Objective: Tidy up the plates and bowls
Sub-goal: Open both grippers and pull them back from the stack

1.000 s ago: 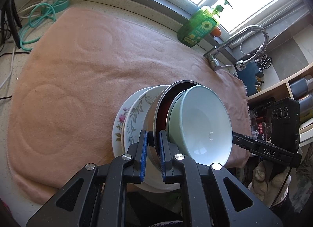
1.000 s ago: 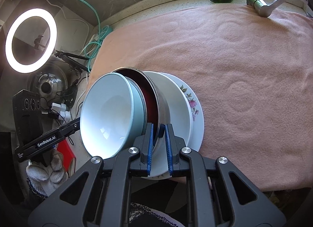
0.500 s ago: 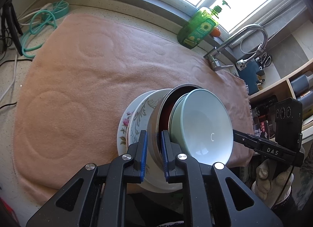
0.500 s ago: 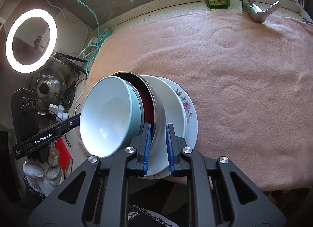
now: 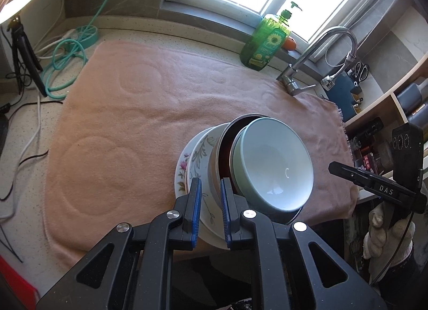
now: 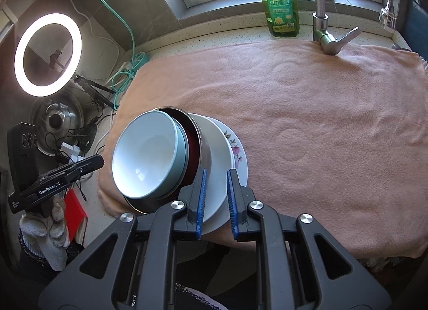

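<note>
A stack of dishes sits at the near edge of a pink towel spread over the speckled tabletop. At the bottom lies a floral plate, then a cream plate with a grey vine pattern, a steel bowl with a dark red inside, and on top a pale green bowl, white inside. The left hand-held gripper has just been opening; its blue pads flank the steel bowl's wall without clearly pressing. The right hand-held gripper stands slightly apart around the cream plate's rim.

Stacked bowls (tilted) between left tongs
</note>
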A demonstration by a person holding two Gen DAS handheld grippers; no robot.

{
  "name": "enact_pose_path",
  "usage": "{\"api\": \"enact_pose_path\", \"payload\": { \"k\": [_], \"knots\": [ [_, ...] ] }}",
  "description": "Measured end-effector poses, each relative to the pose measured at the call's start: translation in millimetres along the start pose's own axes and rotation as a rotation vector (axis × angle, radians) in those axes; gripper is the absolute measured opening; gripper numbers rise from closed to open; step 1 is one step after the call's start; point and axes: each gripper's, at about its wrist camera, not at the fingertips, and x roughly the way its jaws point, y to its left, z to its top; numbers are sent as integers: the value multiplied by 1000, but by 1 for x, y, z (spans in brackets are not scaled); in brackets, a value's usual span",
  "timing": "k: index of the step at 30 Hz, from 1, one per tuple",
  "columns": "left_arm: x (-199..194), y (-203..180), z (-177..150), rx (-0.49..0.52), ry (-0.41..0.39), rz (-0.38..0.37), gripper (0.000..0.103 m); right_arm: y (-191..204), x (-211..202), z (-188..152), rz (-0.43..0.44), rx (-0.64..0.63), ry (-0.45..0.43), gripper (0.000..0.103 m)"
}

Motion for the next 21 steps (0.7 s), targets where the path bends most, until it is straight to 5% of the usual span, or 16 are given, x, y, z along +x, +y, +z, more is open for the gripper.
{"api": "enact_pose_path", "payload": {
  "k": [2, 6, 9, 12, 14, 17, 21],
  "knots": [
    [-5, -7, -3, 24, -15, 13, 25, 4, -5, -5, -11, -10, -13, 15],
    [-15, -17, -7, 57, -44, 26, 26, 9, -13, -12, -20, -19, -33, 18],
    [-21, -26, -12, 93, -66, 53, 28, 11, -20, -17, -30, -27, -60, 46],
    [-27, -33, -17, 126, -92, 83, 45, 15, -28, -21, -53, -44, -84, 48],
    [-31, -37, -20, 138, -112, 103, 47, 17, -32, -23, -62, -51, -94, 50],
    [-36, -42, -22, 150, -135, 131, 62, 20, -38, -27, -64, -56, -115, 76],
    [-44, -49, -27, 161, -175, 162, 70, 25, -46, -31, -95, -73, -150, 86]
  ]
}}
